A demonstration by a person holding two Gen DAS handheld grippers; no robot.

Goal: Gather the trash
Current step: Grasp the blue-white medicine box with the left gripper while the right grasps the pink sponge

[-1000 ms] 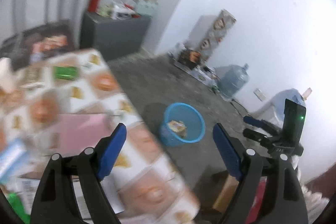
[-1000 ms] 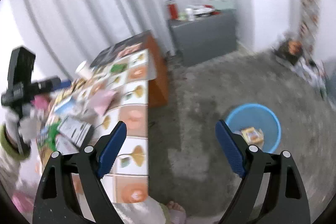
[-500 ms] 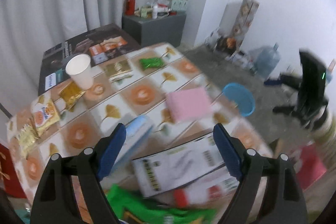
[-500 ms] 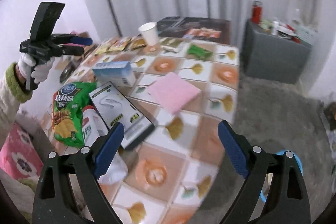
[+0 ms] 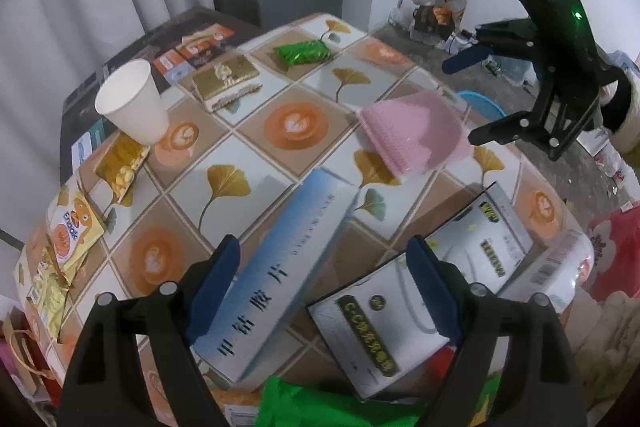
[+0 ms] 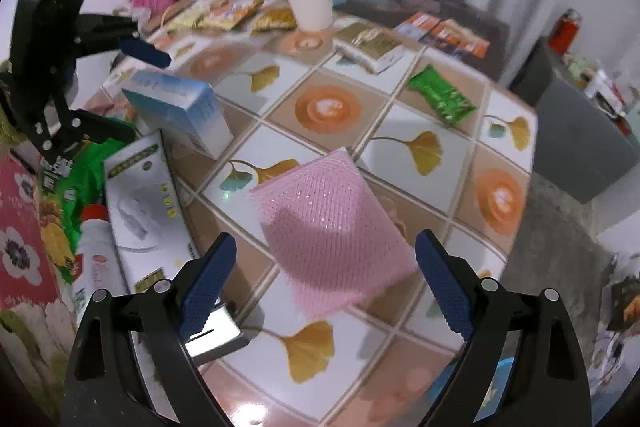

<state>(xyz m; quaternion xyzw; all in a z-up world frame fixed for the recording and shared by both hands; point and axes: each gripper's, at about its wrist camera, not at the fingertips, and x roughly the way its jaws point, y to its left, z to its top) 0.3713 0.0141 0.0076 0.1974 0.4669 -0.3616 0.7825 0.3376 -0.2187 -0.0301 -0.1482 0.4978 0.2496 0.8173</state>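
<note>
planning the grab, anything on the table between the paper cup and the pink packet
Only bare patterned tabletop lies between the paper cup and the pink packet; the right wrist view shows it. The gold packet and green wrapper lie off to the side.

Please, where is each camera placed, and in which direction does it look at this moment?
Left wrist view: it sits on the left tongs, looking down at the table over a blue box; its own open tongs show, and the right tongs beyond.
Right wrist view: it sits on the right tongs, looking down over a pink pack; its own open tongs show, and the left tongs at the left.
Both views share the table, blue box, pink pack, paper cup and green wrapper.
</note>
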